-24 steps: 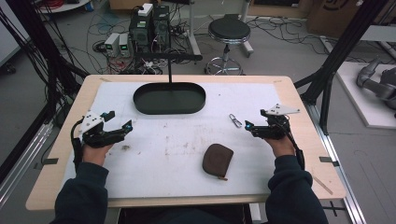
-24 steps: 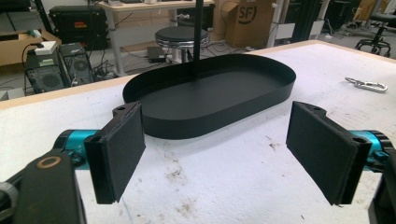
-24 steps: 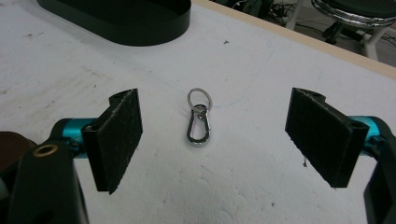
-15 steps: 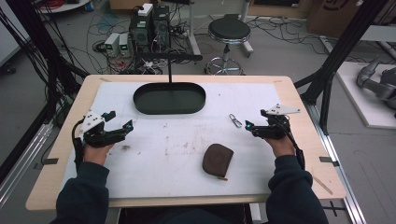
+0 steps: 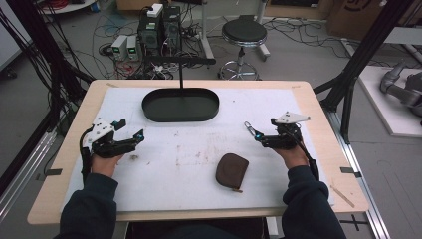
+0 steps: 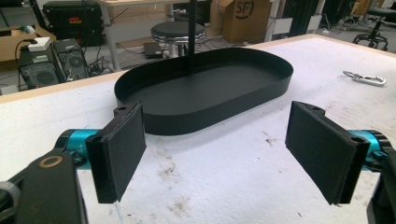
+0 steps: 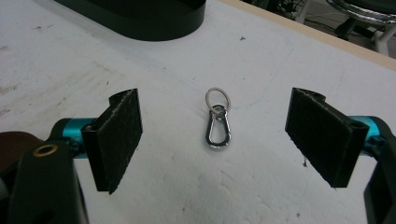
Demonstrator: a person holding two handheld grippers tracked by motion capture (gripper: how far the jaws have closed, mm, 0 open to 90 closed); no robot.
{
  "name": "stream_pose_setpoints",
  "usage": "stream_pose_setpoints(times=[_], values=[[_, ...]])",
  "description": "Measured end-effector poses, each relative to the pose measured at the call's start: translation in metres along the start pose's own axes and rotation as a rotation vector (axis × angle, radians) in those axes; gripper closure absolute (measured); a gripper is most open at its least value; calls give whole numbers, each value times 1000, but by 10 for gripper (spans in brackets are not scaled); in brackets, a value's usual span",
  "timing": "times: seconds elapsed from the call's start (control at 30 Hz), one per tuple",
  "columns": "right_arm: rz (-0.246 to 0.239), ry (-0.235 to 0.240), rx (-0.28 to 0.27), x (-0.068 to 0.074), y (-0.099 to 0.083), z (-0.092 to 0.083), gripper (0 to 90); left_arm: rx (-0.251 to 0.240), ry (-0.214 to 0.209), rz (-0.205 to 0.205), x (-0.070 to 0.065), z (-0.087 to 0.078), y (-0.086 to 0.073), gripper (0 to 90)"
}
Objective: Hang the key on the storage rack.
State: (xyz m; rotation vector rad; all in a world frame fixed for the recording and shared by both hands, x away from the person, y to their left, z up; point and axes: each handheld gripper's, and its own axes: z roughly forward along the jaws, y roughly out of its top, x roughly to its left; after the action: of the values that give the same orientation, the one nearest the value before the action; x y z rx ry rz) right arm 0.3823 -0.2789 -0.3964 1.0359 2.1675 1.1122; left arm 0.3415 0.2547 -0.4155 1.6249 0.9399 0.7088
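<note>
A silver carabiner with a key ring (image 7: 217, 132) lies flat on the white mat, straight ahead of my right gripper (image 7: 214, 112) and between the lines of its open jaws, untouched. From above, the carabiner (image 5: 249, 129) sits just left of the right gripper (image 5: 266, 129). A brown pouch (image 5: 232, 171) rests nearer the front edge, between the hands. My left gripper (image 5: 130, 128) hovers at the mat's left side, open with nothing in it. Its own view has the left gripper (image 6: 219, 140) facing the black oval tray (image 6: 261, 88), with the carabiner (image 6: 365, 78) far off to the right.
The black tray (image 5: 149, 107) stands at the back middle of the table, a thin black post (image 5: 180, 74) rising behind it. The white mat (image 5: 189, 199) is stained near its middle. Beyond the table are a stool (image 5: 244, 32), computers and cables.
</note>
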Motion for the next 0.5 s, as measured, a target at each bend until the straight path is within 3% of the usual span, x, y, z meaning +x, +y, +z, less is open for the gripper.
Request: stream_pose_setpoints(times=[0.1, 0.13, 0.17, 0.2, 0.3, 0.5], values=[[-8, -8, 9, 6, 4, 8, 212, -3, 9, -14, 2, -1, -1, 202], [-22, -7, 15, 7, 5, 11, 269, -4, 9, -18, 2, -1, -1, 202], [-22, -7, 15, 7, 5, 11, 269, -3, 9, -19, 2, -2, -2, 202], [-37, -13, 16, 8, 7, 17, 338, -1, 9, -16, 2, -2, -2, 203], [-31, -23, 19, 7, 8, 25, 391, 2, 7, -13, 2, -1, -2, 204], [-17, -55, 86, -2, 14, 50, 538, 10, 12, -19, 3, 0, -3, 204]])
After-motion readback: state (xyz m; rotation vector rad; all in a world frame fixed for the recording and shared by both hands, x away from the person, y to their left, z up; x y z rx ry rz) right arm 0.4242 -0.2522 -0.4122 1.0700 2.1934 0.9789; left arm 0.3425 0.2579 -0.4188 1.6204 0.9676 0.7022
